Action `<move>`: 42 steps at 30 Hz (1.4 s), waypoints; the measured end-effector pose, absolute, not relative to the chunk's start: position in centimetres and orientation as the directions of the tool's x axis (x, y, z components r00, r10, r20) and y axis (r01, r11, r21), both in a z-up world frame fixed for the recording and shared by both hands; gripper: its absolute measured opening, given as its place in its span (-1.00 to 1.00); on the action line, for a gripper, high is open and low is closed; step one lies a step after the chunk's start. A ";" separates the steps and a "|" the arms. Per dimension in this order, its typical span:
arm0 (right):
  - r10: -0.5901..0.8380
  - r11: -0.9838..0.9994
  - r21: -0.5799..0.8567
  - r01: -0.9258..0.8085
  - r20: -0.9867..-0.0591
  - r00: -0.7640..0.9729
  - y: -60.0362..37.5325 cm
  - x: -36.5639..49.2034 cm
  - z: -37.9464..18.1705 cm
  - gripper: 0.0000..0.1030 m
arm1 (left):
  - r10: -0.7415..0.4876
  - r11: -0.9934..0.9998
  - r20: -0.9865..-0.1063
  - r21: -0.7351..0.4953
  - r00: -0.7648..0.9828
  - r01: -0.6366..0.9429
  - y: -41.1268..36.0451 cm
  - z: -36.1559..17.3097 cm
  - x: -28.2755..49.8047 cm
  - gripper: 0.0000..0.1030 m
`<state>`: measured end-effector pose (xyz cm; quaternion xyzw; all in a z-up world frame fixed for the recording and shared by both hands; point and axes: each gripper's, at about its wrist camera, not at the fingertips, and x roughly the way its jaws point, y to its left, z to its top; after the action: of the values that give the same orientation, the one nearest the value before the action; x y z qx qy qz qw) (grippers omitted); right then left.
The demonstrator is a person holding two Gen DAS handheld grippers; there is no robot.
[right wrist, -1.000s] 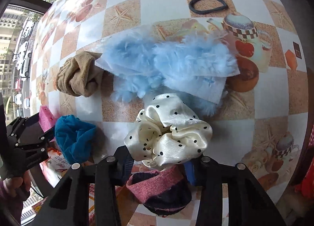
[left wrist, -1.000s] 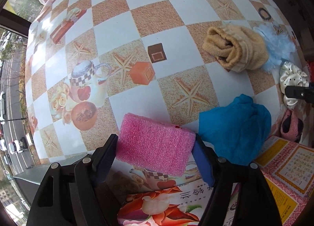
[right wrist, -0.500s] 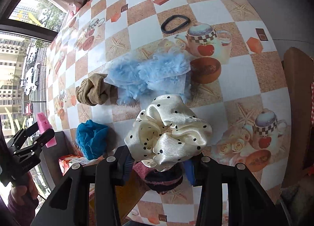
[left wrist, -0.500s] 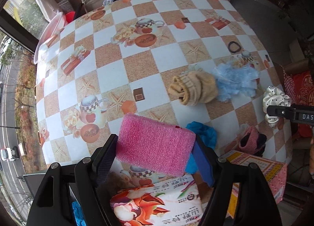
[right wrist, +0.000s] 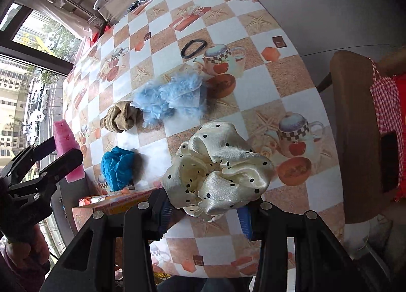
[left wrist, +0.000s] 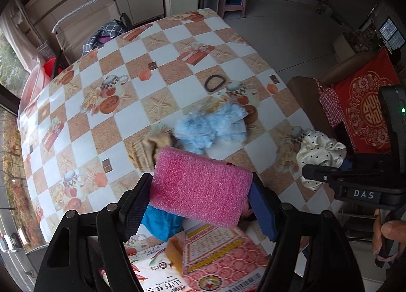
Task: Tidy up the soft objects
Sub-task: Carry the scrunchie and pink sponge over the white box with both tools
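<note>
My left gripper (left wrist: pixel 199 197) is shut on a pink sponge (left wrist: pixel 200 184) and holds it high above the table's near edge; it also shows in the right wrist view (right wrist: pixel 66 151). My right gripper (right wrist: pixel 206 212) is shut on a cream polka-dot scrunchie (right wrist: pixel 218 167), also lifted; the scrunchie shows in the left wrist view (left wrist: pixel 319 153). On the checkered table (left wrist: pixel 177 69) lie a fluffy light-blue item (right wrist: pixel 170 96), a tan rolled cloth (right wrist: pixel 121 117) and a teal cloth (right wrist: pixel 118 167).
A black hair band (right wrist: pixel 193 48) lies farther back on the table. A printed box (left wrist: pixel 215 254) sits at the near edge under my left gripper. A brown chair with a red cushion (left wrist: pixel 362 112) stands to the right of the table.
Both grippers have risen higher and pulled back from the table with their loads. The dark pink item under the scrunchie has dropped out of view.
</note>
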<state>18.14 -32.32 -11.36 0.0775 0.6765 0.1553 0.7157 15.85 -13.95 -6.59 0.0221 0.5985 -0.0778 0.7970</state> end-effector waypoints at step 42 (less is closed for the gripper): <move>0.341 0.915 0.346 -0.209 -0.938 -0.058 -28.9 1.7 -10.3 -0.13 | -0.253 0.927 -0.940 -0.169 0.228 0.334 -14.2 -3.9 -5.1 0.49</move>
<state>1.67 -28.88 -10.29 0.0473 0.6991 0.2009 0.6846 -5.10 -14.18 -3.91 0.0338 0.5925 -0.1875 0.7827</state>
